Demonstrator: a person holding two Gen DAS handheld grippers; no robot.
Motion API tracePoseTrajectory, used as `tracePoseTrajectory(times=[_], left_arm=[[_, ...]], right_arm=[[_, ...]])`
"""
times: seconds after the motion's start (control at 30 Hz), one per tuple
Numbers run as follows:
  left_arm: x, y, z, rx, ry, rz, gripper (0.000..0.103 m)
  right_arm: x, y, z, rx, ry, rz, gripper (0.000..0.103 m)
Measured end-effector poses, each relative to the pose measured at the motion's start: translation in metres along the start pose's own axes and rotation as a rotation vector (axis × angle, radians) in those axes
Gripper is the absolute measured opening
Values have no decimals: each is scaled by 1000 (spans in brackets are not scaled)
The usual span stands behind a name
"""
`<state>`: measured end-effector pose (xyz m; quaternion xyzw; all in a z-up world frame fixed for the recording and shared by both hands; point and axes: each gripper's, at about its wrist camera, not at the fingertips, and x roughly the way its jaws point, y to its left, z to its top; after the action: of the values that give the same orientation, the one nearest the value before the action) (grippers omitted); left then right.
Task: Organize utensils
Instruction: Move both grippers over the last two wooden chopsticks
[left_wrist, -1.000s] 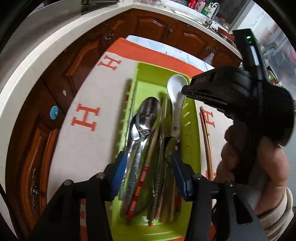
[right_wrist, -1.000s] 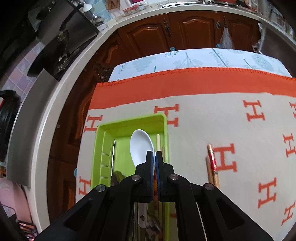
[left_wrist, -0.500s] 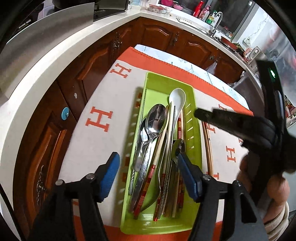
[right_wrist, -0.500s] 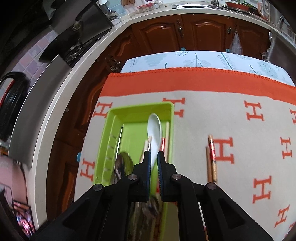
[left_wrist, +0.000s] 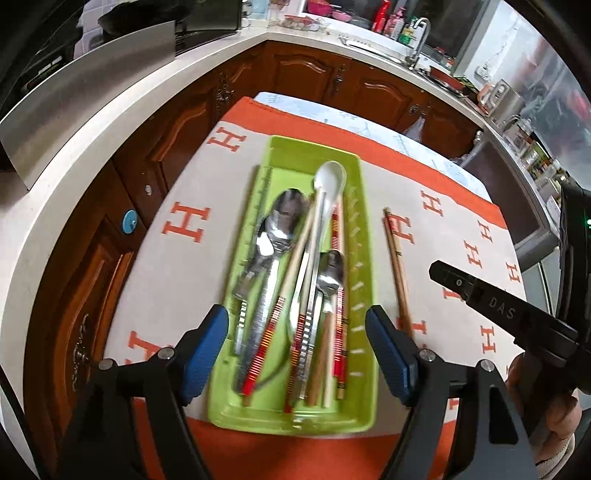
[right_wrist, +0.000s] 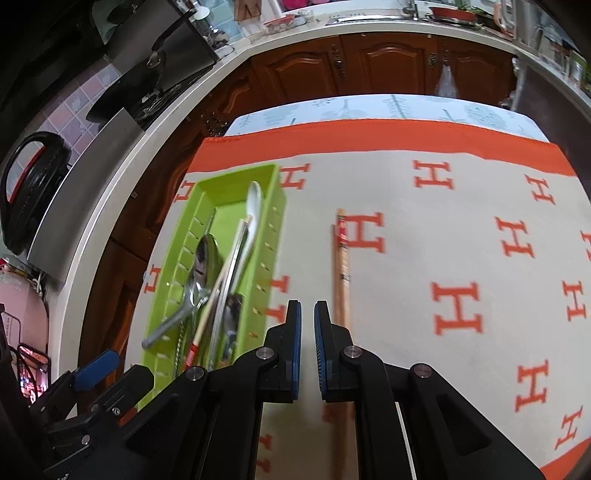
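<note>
The left gripper (left_wrist: 297, 349) hangs wide open above the lime-green plastic tray (left_wrist: 364, 236), which holds steel spoons, a white ceramic spoon (left_wrist: 328, 177) and striped chopsticks. The right gripper (right_wrist: 307, 347), nearly closed and empty, hovers beside the wooden chopsticks (right_wrist: 341, 280) lying on the orange-lettered cloth (right_wrist: 461, 229) covering the surface.

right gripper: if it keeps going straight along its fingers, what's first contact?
Probably the bare blanket. The right gripper points between the green tray and the loose chopsticks, jaws nearly shut on nothing. Depth unclear; the chopsticks sit close on its right.
</note>
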<state>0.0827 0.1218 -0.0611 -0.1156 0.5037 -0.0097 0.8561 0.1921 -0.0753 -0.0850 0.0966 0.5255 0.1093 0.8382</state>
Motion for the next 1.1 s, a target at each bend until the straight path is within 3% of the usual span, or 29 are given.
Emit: tracePoseTrajectory(times=[0.47, 0.83, 1.1], left_arm=[[-15, -31, -25, 4, -140, 56, 86], [-4, -46, -34, 60, -138, 89, 88], [7, -34, -28, 33, -127, 135, 88]], right_arm=[[-7, -50, -42, -14, 46, -24, 12], [2, -60, -48, -14, 71, 5, 12], [19, -52, -44, -59, 111, 7, 12]])
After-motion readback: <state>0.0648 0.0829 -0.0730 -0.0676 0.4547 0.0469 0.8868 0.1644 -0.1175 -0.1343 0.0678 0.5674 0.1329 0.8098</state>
